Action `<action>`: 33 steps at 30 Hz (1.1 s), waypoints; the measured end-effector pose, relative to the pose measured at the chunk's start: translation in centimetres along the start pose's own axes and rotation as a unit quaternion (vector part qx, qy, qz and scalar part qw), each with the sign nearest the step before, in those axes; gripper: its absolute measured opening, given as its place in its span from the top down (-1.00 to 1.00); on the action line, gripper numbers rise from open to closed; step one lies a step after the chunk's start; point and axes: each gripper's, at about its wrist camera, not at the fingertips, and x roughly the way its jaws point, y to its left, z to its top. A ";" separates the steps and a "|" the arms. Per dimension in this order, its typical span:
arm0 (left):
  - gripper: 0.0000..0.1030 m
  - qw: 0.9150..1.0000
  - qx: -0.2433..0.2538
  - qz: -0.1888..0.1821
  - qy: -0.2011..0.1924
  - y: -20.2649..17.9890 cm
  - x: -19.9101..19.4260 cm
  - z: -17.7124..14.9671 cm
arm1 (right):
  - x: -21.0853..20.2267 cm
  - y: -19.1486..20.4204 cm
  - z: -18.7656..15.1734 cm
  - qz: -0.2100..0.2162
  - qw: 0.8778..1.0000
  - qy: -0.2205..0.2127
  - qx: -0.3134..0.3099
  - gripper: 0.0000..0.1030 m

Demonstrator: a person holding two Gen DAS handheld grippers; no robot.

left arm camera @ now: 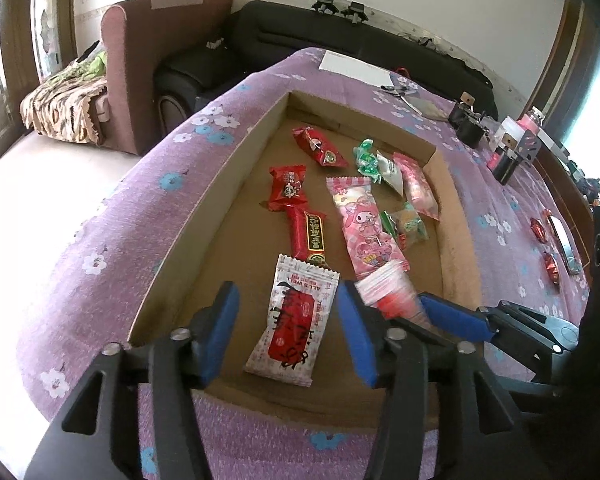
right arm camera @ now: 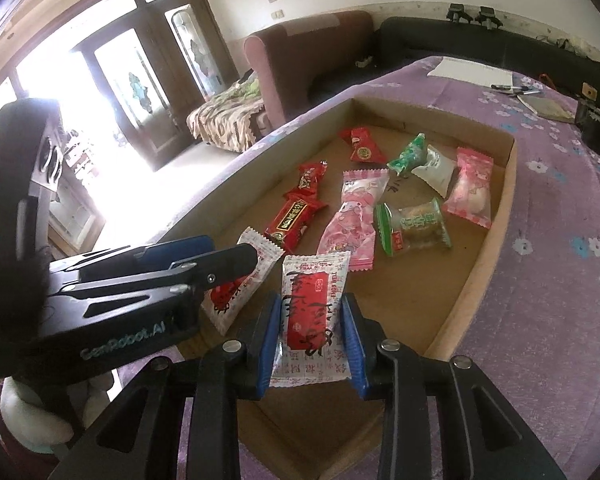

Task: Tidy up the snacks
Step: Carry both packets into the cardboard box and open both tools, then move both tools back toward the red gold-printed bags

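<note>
A shallow cardboard box (left arm camera: 220,184) lies on a purple flowered cloth and holds several wrapped snacks. My left gripper (left arm camera: 290,332) is open over the box's near end. A white-and-red packet (left arm camera: 292,320) lies flat between its blue pads with a gap on each side. My right gripper (right arm camera: 312,344) is shut on a matching white-and-red packet (right arm camera: 314,312), pads against both long edges, just above the box floor (right arm camera: 412,292). In the right wrist view the left gripper (right arm camera: 220,260) comes in from the left over its packet (right arm camera: 236,296). Further in lie a pink packet (left arm camera: 364,224) and red bars (left arm camera: 304,232).
Green, white and pink sweets (left arm camera: 396,176) sit toward the box's far right corner. Loose red candies (left arm camera: 552,268) and a phone (left arm camera: 564,244) lie on the cloth to the right. A notepad (left arm camera: 356,68), pens and black devices (left arm camera: 468,124) are at the far end. Sofas stand behind.
</note>
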 end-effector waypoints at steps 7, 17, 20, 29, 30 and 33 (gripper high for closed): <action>-0.10 1.000 0.004 0.019 -0.016 -1.1 -1.8 -0.4 | -1.8 0.5 -0.4 -0.003 1.000 -0.023 -0.011 0.28; -0.11 0.997 0.043 0.045 -0.050 -4.6 -4.5 -1.1 | -5.4 -1.2 -1.7 -0.014 0.999 -0.051 0.005 0.25; -0.11 0.995 0.061 0.056 -0.060 -5.9 -5.1 -1.4 | -6.3 -2.3 -2.2 -0.018 0.998 -0.056 0.017 0.25; -0.21 0.992 0.095 0.048 -0.069 -9.4 -6.0 -2.1 | -9.8 -7.2 -4.2 -0.053 0.994 -0.071 0.058 0.21; -0.21 0.992 0.097 0.042 -0.068 -9.8 -6.0 -2.1 | -10.2 -7.9 -4.4 -0.058 0.994 -0.072 0.064 0.21; -0.21 0.993 0.100 0.020 -0.065 -11.1 -6.3 -2.4 | -11.8 -10.9 -5.4 -0.080 0.990 -0.079 0.088 0.20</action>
